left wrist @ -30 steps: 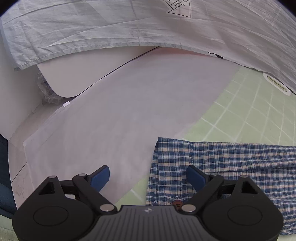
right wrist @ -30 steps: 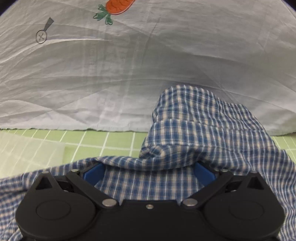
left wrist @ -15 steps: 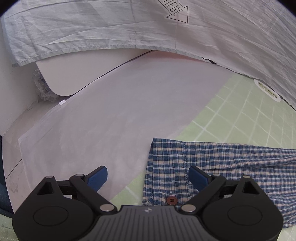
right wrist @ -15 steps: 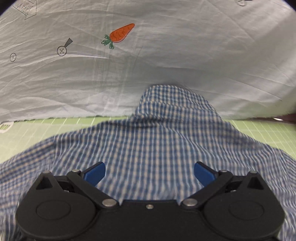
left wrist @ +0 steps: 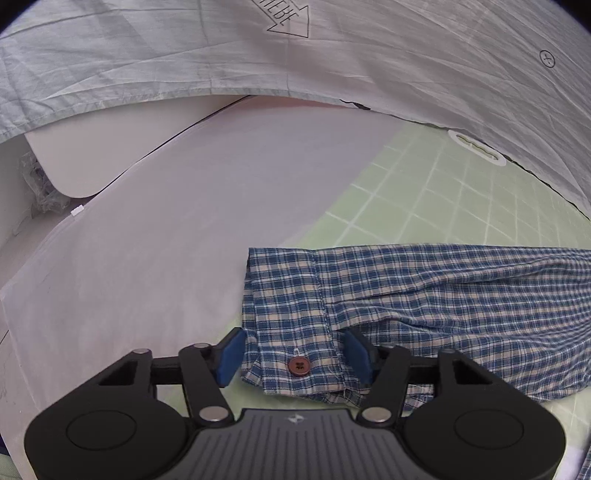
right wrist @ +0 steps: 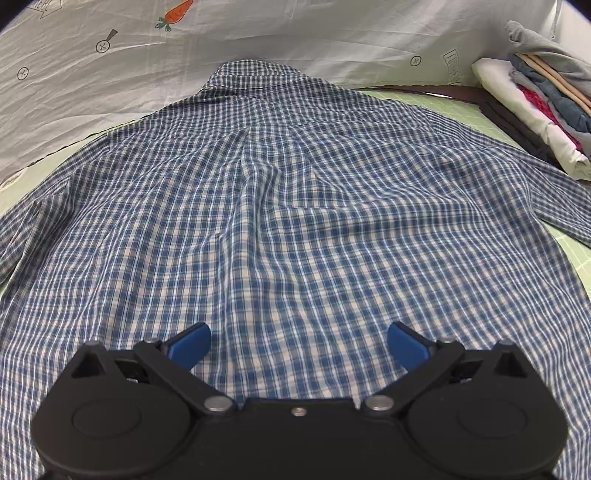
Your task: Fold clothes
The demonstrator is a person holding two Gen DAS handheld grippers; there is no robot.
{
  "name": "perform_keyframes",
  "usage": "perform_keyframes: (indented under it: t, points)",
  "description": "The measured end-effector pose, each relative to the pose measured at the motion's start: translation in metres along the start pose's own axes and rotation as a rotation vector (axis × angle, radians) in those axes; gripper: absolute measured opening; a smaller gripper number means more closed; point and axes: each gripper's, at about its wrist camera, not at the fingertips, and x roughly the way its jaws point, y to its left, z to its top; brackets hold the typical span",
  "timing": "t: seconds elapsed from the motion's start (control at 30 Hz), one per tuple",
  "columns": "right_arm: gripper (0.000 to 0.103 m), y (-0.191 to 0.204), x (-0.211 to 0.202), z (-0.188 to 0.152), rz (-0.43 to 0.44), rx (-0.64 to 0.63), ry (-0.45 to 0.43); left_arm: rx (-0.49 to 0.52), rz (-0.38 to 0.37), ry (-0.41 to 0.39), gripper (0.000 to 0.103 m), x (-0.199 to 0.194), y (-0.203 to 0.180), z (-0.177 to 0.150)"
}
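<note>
Where bunched before, shirt (right wrist: 295,206) flat

A staged work table for folding clothes, more a recording setup than a lived-in room.

The table is covered by a green cutting mat (left wrist: 436,192) with a white grid, and a sheet of translucent paper (left wrist: 192,229) lies over one part of it. Behind the table hangs a pale printed cloth (right wrist: 295,33) as a backdrop, with small drawings such as a carrot (right wrist: 176,12) and an arrow with letters (left wrist: 286,20). A blue checked shirt (right wrist: 295,206) lies spread on the mat, and a stack of folded clothes (right wrist: 535,99) waits at the far right side.
</note>
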Motion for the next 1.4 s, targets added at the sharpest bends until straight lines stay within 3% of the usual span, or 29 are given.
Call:
perform_keyframes:
  t: [0.1, 0.23, 0.37, 0.67, 0.7, 0.77, 0.83, 0.9, 1.07, 1.2, 1.37, 1.4]
  points:
    - [0.103, 0.004, -0.002, -0.002, 0.017, 0.010, -0.005, -0.010, -0.021, -0.005, 0.024, -0.001, -0.003, 0.001]
    - [0.103, 0.008, -0.001, 0.003, 0.032, 0.015, -0.021, -0.058, -0.082, -0.007, 0.010, -0.011, -0.006, 0.006]
    - [0.103, 0.006, -0.004, 0.010, 0.048, 0.016, -0.051, -0.078, -0.216, -0.048, 0.010, -0.036, -0.028, 0.012]
    - [0.103, -0.020, -0.005, 0.010, 0.018, 0.089, -0.083, 0.152, -0.611, -0.055, 0.010, -0.095, -0.144, 0.000]
    - [0.103, -0.023, -0.005, 0.010, 0.013, 0.100, -0.085, 0.178, -0.655, -0.056, 0.012, -0.101, -0.157, -0.002]
    - [0.103, -0.027, -0.006, 0.008, 0.005, 0.123, -0.081, 0.236, -0.721, -0.023, 0.026, -0.109, -0.179, -0.013]
    - [0.103, -0.031, -0.007, 0.006, -0.003, 0.144, -0.077, 0.288, -0.711, -0.015, 0.052, -0.113, -0.194, -0.026]
    - [0.103, -0.031, -0.009, 0.005, -0.007, 0.152, -0.083, 0.321, -0.660, -0.015, 0.067, -0.114, -0.196, -0.034]
    - [0.103, -0.026, -0.012, 0.008, 0.053, 0.188, -0.084, 0.289, -0.516, 0.027, 0.069, -0.101, -0.173, -0.039]
    - [0.097, -0.007, -0.009, 0.022, 0.170, 0.196, -0.071, 0.253, -0.400, 0.075, 0.069, -0.088, -0.150, -0.043]
    - [0.083, 0.018, 0.004, 0.037, 0.444, 0.313, -0.002, 0.175, -0.378, 0.126, 0.069, -0.078, -0.127, -0.045]
    - [0.075, 0.020, 0.009, 0.038, 0.509, 0.369, 0.027, 0.168, -0.378, 0.129, 0.069, -0.077, -0.125, -0.045]
